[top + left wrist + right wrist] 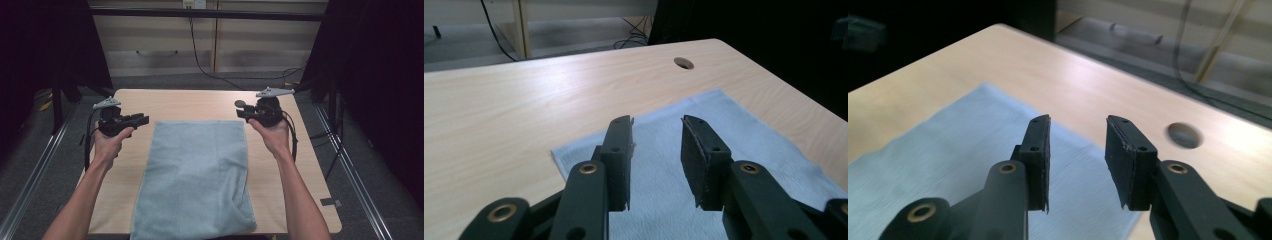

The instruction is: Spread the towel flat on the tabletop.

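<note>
I'm working in what looks like a lab or recording booth — black curtains (pixel 45 45) hang on both sides of my wooden desk (pixel 190 105). Metal floor rails (pixel 30 175), loose cables (pixel 210 70) and a pale cabinet (pixel 165 40) sit behind it.

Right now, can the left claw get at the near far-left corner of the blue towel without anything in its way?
Probably yes. The left claw is open above the towel corner, with bare table around it.
</note>
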{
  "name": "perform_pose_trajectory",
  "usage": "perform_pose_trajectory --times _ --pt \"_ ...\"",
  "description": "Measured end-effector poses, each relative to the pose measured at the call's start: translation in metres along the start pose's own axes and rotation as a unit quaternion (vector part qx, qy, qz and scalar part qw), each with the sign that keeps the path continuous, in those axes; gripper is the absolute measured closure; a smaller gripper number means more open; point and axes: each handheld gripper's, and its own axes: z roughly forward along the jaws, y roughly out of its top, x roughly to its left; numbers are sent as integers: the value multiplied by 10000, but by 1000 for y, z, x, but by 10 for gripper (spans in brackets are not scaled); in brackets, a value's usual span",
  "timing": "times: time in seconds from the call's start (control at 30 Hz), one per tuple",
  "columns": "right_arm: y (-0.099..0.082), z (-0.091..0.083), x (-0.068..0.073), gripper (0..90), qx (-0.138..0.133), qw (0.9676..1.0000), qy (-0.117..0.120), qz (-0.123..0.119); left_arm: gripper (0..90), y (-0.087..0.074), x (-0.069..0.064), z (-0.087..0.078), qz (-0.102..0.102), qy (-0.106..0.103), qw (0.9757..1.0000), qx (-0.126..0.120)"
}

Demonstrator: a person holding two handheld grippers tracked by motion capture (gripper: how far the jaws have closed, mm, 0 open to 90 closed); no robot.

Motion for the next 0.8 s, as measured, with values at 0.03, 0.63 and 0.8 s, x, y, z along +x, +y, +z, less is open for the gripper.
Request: perform_pose_trajectory --times 0.03,0.63,0.8 --pt "-6 -3 6 651 27 9999 112 -61 654 -6 -3 -5 83 -29 10000 28" --pt "-174 -79 101 640 589 9887 1368 155 601 -147 -87 -80 576 -973 9888 978" --pt "-200 -94 120 536 749 9846 1574 160 458 -170 -103 -89 552 -1153 9845 1203"
